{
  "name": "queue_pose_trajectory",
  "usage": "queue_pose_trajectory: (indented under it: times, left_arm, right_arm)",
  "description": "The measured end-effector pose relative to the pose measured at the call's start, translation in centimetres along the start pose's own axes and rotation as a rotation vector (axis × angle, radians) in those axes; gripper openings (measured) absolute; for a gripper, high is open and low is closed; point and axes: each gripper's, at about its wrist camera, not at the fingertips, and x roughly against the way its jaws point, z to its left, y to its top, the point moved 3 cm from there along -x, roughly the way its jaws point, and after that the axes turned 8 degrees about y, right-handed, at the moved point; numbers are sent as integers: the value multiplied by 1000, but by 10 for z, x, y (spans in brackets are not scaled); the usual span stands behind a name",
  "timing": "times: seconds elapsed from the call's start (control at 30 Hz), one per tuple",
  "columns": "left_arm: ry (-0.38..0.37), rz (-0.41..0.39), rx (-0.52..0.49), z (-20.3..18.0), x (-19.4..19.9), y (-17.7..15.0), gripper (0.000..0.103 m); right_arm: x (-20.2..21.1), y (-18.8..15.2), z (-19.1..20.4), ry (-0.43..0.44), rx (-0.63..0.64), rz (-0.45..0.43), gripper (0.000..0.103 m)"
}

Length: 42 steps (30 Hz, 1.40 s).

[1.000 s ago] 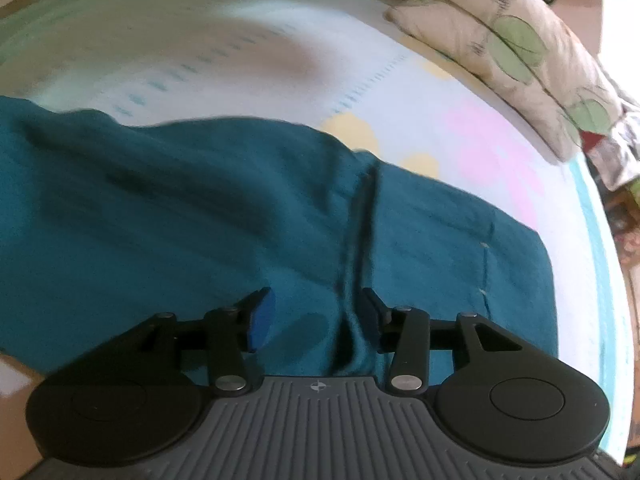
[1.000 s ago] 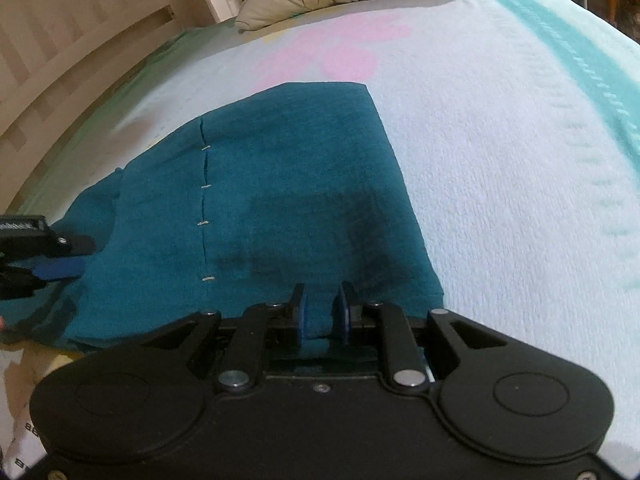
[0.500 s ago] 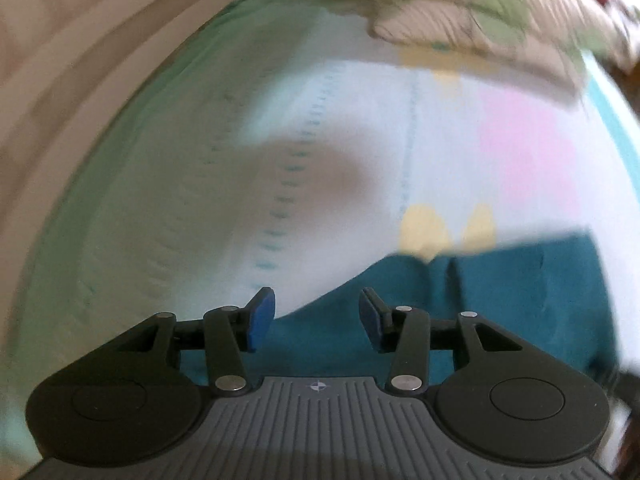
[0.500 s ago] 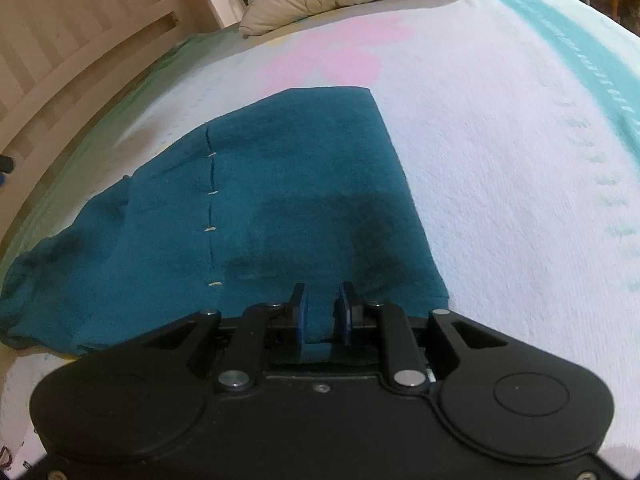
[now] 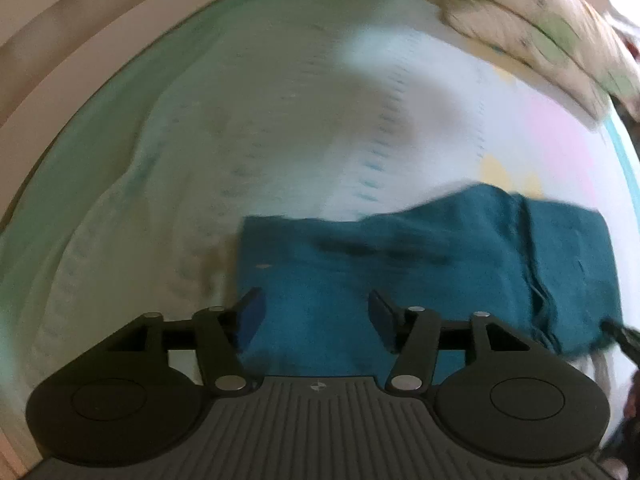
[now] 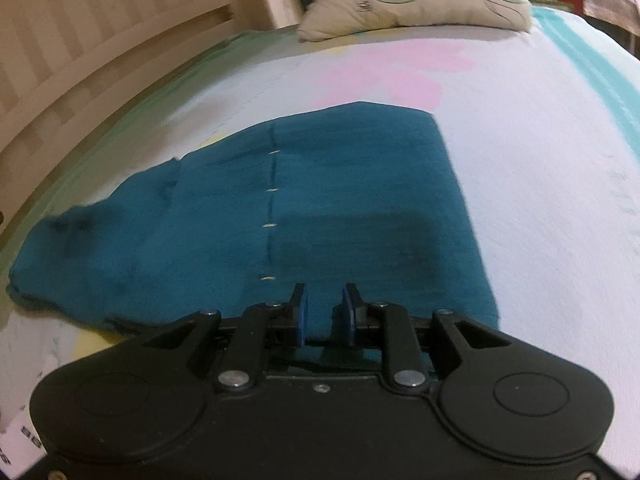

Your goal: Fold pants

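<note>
Teal pants (image 6: 320, 208) lie folded and flat on the pale bedsheet (image 6: 560, 200), near its close edge. At their near hem the right gripper (image 6: 324, 312) pinches the cloth between narrowly set fingers. Over the left end of the pants, the left gripper (image 5: 316, 314) hovers with fingers spread wide. A leaf-print pillow (image 6: 400, 4) rests at the far end, beside the wooden headboard (image 6: 100, 40).

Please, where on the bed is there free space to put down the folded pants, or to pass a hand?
Bare sheet lies right of the teal pants, out to the turquoise stripe. Another free patch lies between the pants and the pillows, on the pink print. In the left view, sheet between pants and wooden frame is also bare. Crowded: the pants' near edge, where the right gripper pinches and the left gripper hovers open.
</note>
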Motion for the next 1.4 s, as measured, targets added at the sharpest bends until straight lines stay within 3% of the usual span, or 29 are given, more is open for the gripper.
queue_pose_trajectory:
  times: [0.27,0.73,1.03,1.2,1.4]
  left_arm:
    - [-80,-42,170,31,-24,-41,67]
    - [-101,-80,397,50,-19,-101,72]
    - [-129,-63,419,26,-48,-99,76]
    - [-161,-68,443,17,-58,-94,77]
    - [-144,-90,436,3,-63,-94,91]
  right_arm:
    - [-7,-2,16,2,67,16,31]
    - [-16,-2,18,-5,79,26,31]
    - [-7,6,44,4,165,-24,31]
    - [-15,8,72,75,194,7,31]
    - [-38,19,120,172,281,38,31]
